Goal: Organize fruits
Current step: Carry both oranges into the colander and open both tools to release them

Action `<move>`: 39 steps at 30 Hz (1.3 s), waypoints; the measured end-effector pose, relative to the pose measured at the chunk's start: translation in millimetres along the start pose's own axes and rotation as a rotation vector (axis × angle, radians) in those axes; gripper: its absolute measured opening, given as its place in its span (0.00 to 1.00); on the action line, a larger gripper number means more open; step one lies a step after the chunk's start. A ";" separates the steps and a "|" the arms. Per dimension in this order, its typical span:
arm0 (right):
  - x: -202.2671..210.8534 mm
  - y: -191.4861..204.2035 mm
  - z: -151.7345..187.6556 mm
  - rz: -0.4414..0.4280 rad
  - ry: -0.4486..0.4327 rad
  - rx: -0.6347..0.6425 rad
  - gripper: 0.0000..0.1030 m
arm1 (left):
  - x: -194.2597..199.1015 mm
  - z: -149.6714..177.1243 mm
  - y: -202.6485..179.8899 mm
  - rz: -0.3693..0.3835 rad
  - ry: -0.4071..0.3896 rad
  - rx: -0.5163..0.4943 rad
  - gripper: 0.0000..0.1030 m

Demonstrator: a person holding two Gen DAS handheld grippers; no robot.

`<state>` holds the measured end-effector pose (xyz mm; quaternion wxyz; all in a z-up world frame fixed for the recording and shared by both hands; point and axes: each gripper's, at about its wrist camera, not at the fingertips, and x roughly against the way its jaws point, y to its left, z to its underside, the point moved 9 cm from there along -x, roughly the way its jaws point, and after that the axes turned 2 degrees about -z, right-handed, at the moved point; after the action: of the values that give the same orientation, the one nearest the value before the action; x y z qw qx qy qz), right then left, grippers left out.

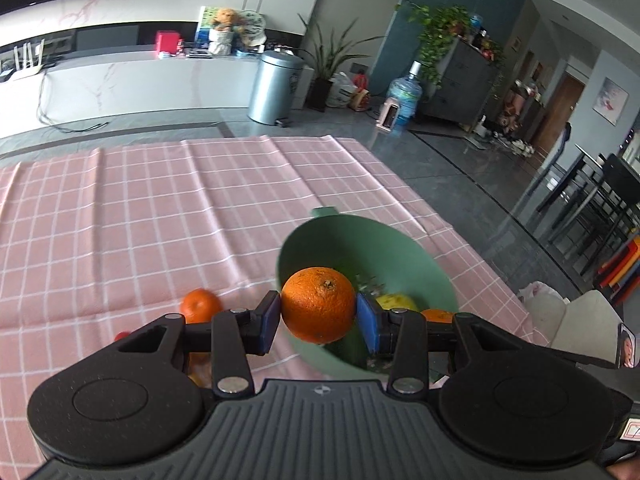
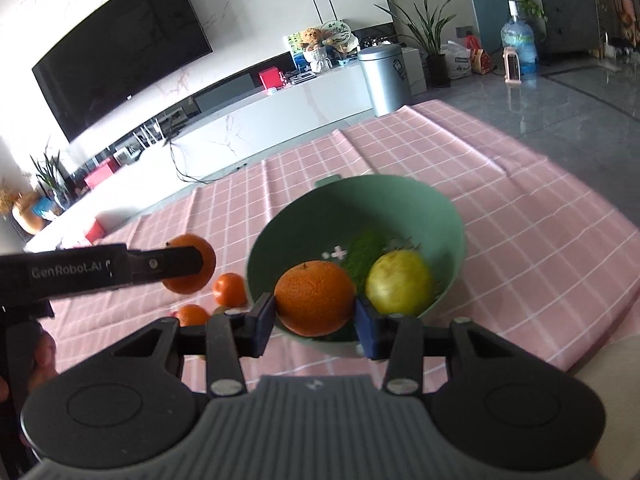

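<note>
The large orange (image 1: pixel 318 305) is clamped between the blue pads (image 1: pixel 273 317) of the left gripper (image 1: pixel 318 316), held above the near rim of the green bowl (image 1: pixel 396 248). In the right wrist view, a second orange (image 2: pixel 315 305) is gripped the same way by the right gripper (image 2: pixel 315 316), its jaws pressed against both sides of the fruit, over the bowl's near edge. Inside the bowl lie a yellow-green fruit (image 2: pixel 400 288) and some green leaves (image 2: pixel 364 254); a white cross-shaped mark shows on the bowl's floor. The right view also shows the left gripper from the side, its orange partly hidden behind the finger. Two small tangerines, one nearer the bowl (image 2: pixel 229 289) and one further left (image 2: pixel 193 315), rest on the pink checked tablecloth (image 2: pixel 520 208), left of the bowl. Beyond the table stand a grey bin (image 2: pixel 385 80), a white cabinet (image 2: pixel 280 116) and a wall television (image 2: pixel 120 52).
</note>
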<state>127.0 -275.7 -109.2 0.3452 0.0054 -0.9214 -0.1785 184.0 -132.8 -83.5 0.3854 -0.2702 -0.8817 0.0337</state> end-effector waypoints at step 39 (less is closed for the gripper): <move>-57.8 -19.3 4.1 -0.006 0.223 0.151 0.40 | -88.0 28.4 -26.2 -0.057 0.307 -0.133 0.47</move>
<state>166.2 -284.8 -155.1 0.4436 0.0538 -0.8881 -0.1078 201.4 -195.0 -154.6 0.4975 -0.2719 -0.8201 -0.0772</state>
